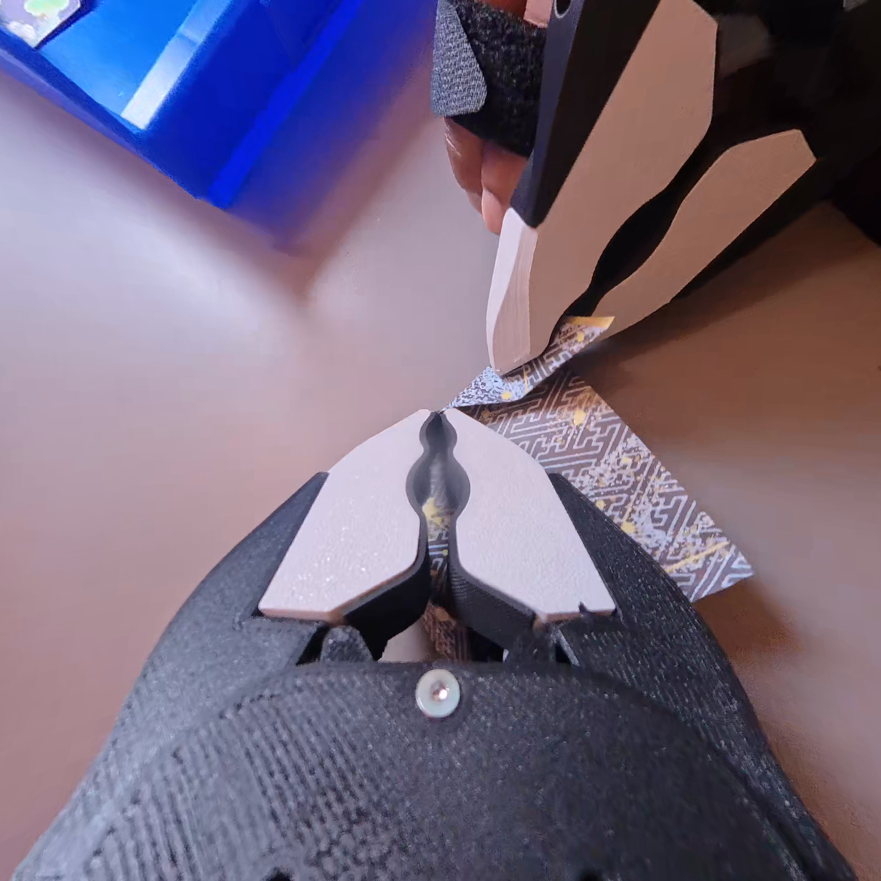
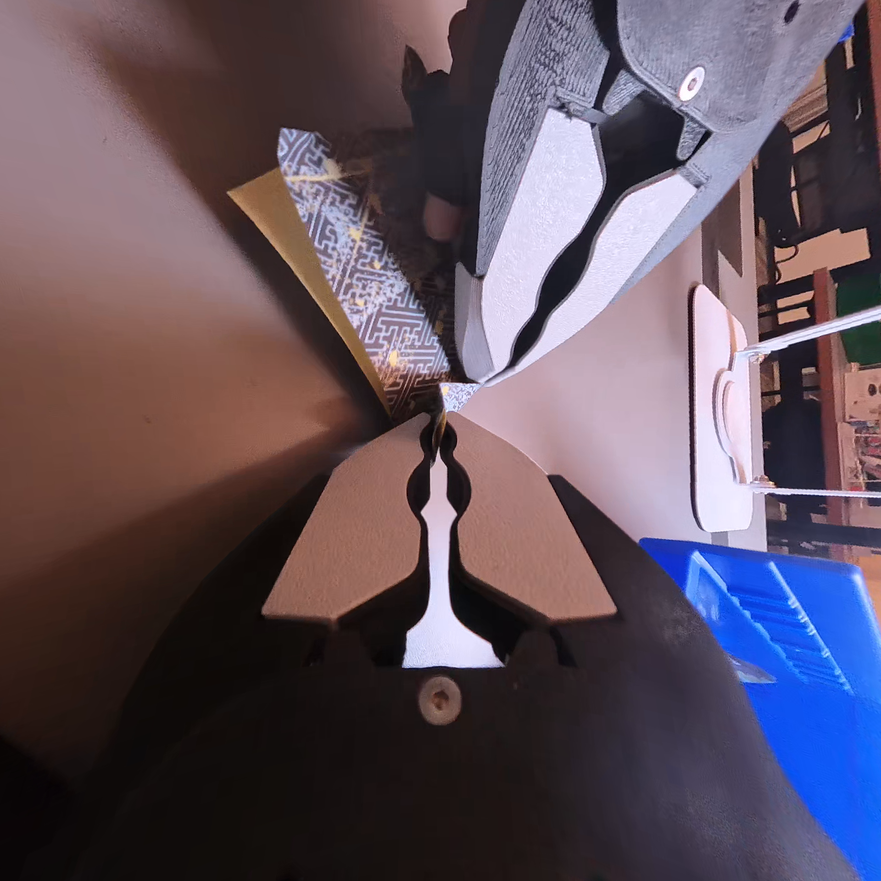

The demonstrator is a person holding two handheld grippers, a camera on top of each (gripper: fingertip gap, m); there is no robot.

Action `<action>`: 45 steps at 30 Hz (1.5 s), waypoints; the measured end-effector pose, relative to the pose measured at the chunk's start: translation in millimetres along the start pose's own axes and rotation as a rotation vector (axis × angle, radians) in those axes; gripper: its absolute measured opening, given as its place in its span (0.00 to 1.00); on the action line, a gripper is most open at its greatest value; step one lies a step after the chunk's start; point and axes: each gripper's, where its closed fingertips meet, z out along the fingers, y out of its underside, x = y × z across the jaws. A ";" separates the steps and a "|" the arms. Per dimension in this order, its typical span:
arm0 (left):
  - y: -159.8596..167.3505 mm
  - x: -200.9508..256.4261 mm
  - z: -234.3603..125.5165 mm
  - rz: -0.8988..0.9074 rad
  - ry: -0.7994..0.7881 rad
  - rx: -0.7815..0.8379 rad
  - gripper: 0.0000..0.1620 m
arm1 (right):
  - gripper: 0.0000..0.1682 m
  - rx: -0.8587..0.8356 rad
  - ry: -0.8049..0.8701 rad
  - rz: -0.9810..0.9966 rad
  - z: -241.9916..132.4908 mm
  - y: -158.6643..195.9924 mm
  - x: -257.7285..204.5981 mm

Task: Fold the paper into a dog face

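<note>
The paper [image 1: 596, 476] is brown with a silver maze pattern and gold flecks, and lies partly folded on the table. My left gripper [image 1: 436, 415] is shut, its tips down at the paper's folded point; paper shows through the gap under its fingers. My right gripper [image 1: 538, 343] comes in from the top right, shut on a lifted silver flap [image 1: 505, 386]. In the right wrist view, my right gripper [image 2: 437, 429] pinches the paper's edge. The paper [image 2: 362, 295] stands up with its yellow underside [image 2: 295, 248] showing. The left gripper [image 2: 486, 379] presses beside it.
A blue plastic bin [image 1: 214, 95] stands at the far left; it also shows in the right wrist view [image 2: 786, 643]. A white board on a metal stand [image 2: 720, 429] sits at the table's edge. A gloved hand [image 1: 481, 176] holds the right gripper. The tips of both grippers are at nearly the same place.
</note>
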 end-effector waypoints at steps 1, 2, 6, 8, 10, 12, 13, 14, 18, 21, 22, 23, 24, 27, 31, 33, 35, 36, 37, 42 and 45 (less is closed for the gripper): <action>-0.2 0.3 0.1 0.004 -0.011 -0.001 0.00 | 0.00 -0.009 -0.010 -0.006 -0.2 -0.6 -0.8; -0.5 0.9 0.2 0.003 -0.017 0.000 0.00 | 0.01 -0.021 -0.027 -0.007 -0.5 -1.8 -2.0; -0.2 1.9 0.0 -0.021 -0.021 -0.007 0.00 | 0.06 -0.033 -0.136 0.120 -3.5 -10.2 -7.3; 0.0 1.9 -0.1 -0.037 -0.022 -0.005 0.00 | 0.08 -0.013 -0.190 0.226 -5.9 -14.0 -9.1; 0.4 2.5 -0.5 -0.049 -0.022 -0.009 0.00 | 0.08 -0.003 -0.211 0.293 -6.9 -15.7 -9.1; 0.8 2.8 -0.9 -0.053 -0.025 -0.014 0.00 | 0.06 -0.006 -0.210 0.318 -6.7 -17.3 -9.8; 0.9 2.9 -0.9 -0.054 -0.027 -0.015 0.00 | 0.06 -0.015 -0.206 0.312 -6.0 -17.3 -10.9; 1.1 3.0 -1.1 -0.054 -0.028 -0.017 0.00 | 0.06 -0.032 -0.202 0.289 -4.7 -16.0 -12.8; 2.2 4.1 -2.3 -0.065 -0.004 -0.011 0.00 | 0.02 -0.082 -0.218 0.180 -3.2 -14.6 -17.7; 4.2 5.2 -4.2 -0.066 0.028 -0.013 0.00 | 0.00 -0.078 -0.279 0.177 -3.2 -14.6 -19.1; 5.0 5.8 -5.4 -0.060 0.037 -0.015 0.00 | 0.00 -0.070 -0.296 0.182 -3.1 -14.8 -19.4; 4.0 6.0 -7.6 -0.052 0.050 -0.005 0.00 | 0.00 -0.063 -0.308 0.185 -3.1 -14.8 -19.5; 2.0 6.6 -10.8 -0.057 0.068 0.013 0.00 | 0.00 -0.059 -0.317 0.185 -3.1 -14.9 -19.7; -8.3 8.1 -20.9 -0.113 0.135 0.075 0.00 | 0.00 -0.053 -0.330 0.189 -3.0 -15.0 -19.9; -18.9 4.7 -27.2 -0.129 0.174 0.127 0.00 | 0.00 -0.041 -0.333 0.199 -3.1 -15.0 -20.0; -21.9 3.8 -25.3 -0.111 0.174 0.135 0.00 | 0.00 -0.035 -0.331 0.193 -3.0 -15.1 -20.1; -15.9 4.9 -16.6 -0.061 0.161 0.083 0.00 | 0.00 -0.033 -0.330 0.179 -3.1 -15.2 -20.3; -11.7 5.8 -11.6 -0.045 0.156 0.053 0.00 | 0.00 -0.033 -0.331 0.174 -3.0 -15.3 -20.3; -7.6 7.4 -7.5 -0.031 0.155 0.027 0.00 | 0.00 -0.034 -0.330 0.166 -3.1 -15.3 -20.4; 0.5 7.6 -1.4 0.055 0.084 -0.022 0.00 | 0.00 -0.026 -0.299 0.136 -3.3 -15.4 -20.3; 0.8 7.8 -1.7 0.093 0.038 -0.017 0.00 | 0.00 -0.016 -0.265 0.129 -4.8 -12.9 -19.4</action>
